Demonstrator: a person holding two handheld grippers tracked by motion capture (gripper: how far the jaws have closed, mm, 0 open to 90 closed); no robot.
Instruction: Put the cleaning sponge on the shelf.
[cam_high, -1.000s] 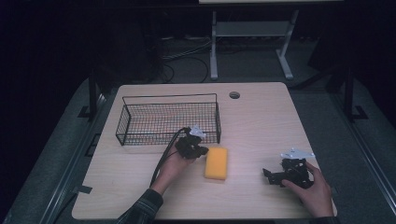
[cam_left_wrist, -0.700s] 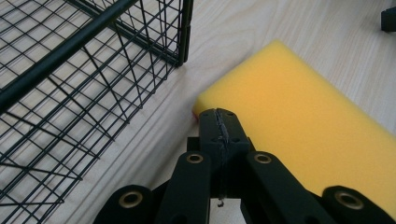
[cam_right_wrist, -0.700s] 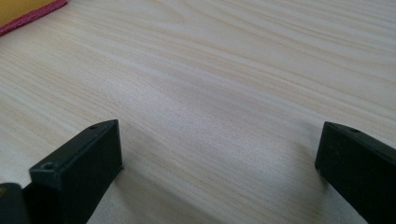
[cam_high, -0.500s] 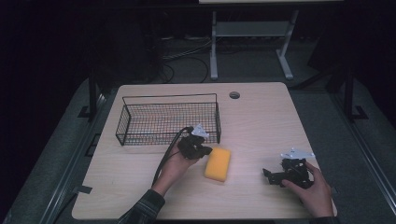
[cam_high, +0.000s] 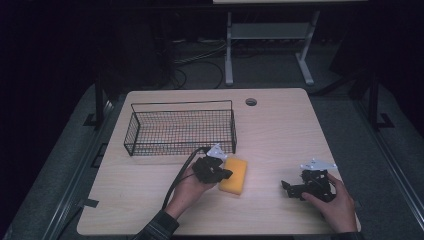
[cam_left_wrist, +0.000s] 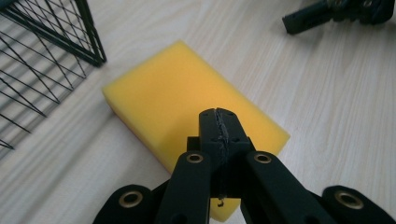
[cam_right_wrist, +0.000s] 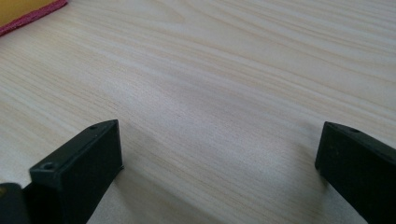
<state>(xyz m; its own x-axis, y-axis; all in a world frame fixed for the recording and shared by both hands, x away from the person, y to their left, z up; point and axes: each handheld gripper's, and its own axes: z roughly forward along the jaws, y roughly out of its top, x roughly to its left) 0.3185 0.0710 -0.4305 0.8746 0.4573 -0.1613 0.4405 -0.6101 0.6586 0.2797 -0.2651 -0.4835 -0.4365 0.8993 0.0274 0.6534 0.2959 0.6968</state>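
Observation:
A yellow sponge (cam_high: 235, 176) lies flat on the wooden table just in front of the wire basket's right corner; in the left gripper view the sponge (cam_left_wrist: 182, 93) spreads under the jaws. My left gripper (cam_high: 226, 173) is shut with nothing between its jaws, and its tip (cam_left_wrist: 218, 115) sits over the sponge's top face. I cannot tell whether it touches. My right gripper (cam_high: 287, 189) rests on the table at the right, and its jaws (cam_right_wrist: 219, 154) stand wide open over bare wood. A corner of the sponge (cam_right_wrist: 23, 11) with a red underside shows at the far left there.
A black wire basket (cam_high: 180, 103) stands at the back left of the table, and its corner (cam_left_wrist: 88, 44) is close to the sponge. A cable hole (cam_high: 251, 102) lies near the back edge. The right gripper (cam_left_wrist: 327, 11) appears far off in the left gripper view.
My left gripper has shifted slightly to the right, onto the sponge's left side. The sponge and the right gripper have stayed where they were.

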